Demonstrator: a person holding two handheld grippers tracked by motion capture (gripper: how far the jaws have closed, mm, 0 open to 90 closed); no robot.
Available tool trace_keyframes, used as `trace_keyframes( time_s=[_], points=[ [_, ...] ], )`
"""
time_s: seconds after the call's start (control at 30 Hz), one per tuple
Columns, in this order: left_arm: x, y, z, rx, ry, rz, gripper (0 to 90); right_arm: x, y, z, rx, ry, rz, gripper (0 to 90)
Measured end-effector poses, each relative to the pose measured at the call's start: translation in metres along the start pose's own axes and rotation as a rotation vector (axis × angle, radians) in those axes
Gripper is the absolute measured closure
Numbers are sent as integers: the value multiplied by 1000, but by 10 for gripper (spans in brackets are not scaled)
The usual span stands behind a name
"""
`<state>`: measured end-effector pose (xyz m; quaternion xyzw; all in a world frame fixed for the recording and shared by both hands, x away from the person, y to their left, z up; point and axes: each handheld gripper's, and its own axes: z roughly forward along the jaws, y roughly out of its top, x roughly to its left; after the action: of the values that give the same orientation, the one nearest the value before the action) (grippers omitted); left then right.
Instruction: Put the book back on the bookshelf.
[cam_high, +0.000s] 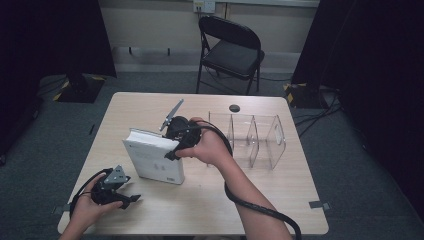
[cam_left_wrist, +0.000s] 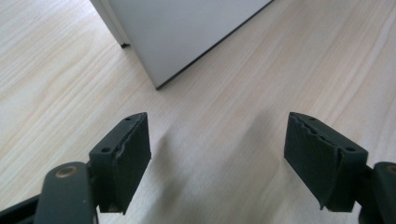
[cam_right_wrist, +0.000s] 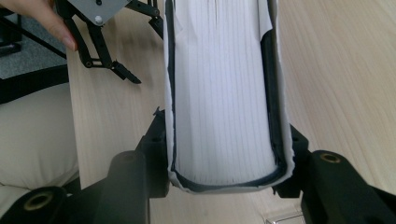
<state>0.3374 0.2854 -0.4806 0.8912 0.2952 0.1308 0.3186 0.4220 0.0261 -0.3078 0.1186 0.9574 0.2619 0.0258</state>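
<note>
Left tongs: my left gripper (cam_high: 131, 199) rests low over the near left of the table, jaws spread wide with nothing between them; in the left gripper view bare wood lies between the pads (cam_left_wrist: 125, 158).
Book: the thick white book (cam_high: 152, 156) lies just beyond and to the right of the left tongs, its corner (cam_left_wrist: 159, 79) ahead of their open jaws.
Right tongs: my right gripper (cam_high: 172, 142) is clamped across the book's thickness at its far edge; the right gripper view shows the page block (cam_right_wrist: 222, 93) squeezed between the jaws.
Risk, slip: I judge the book heavy and held at one edge only, so if I lift it, it could pivot or slide out.
Risk, pages: the cover may bow and the pages fan open.
Risk, collision: swinging it right could knock the clear divider rack (cam_high: 255, 137) beyond the right tongs.
Surface: pale wood-grain table (cam_high: 200, 210), with a small black disc (cam_high: 234, 108) at the far edge.
Room: grey carpet, a black folding chair (cam_high: 231, 50) behind the table, dark curtains on both sides.
</note>
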Motion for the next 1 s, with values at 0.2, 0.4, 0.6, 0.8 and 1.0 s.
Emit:
trace_keyframes(
  time_s=[0.2,0.4,0.6,0.8,1.0],
  points=[
    [-2,-2,8,-19,-2,13,223,-1,8,3,47,-27,25,473],
    [-2,-4,10,-45,-18,1,209,-2,22,21,104,-18,30,425],
    [0,-7,11,-65,-13,-2,180,-1,27,34,172,-6,16,504],
    [3,-9,12,-63,-35,-23,157,6,23,30,168,-31,16,525],
    [4,-8,12,-61,-34,-28,152,4,12,24,150,-42,33,527]
  ],
)
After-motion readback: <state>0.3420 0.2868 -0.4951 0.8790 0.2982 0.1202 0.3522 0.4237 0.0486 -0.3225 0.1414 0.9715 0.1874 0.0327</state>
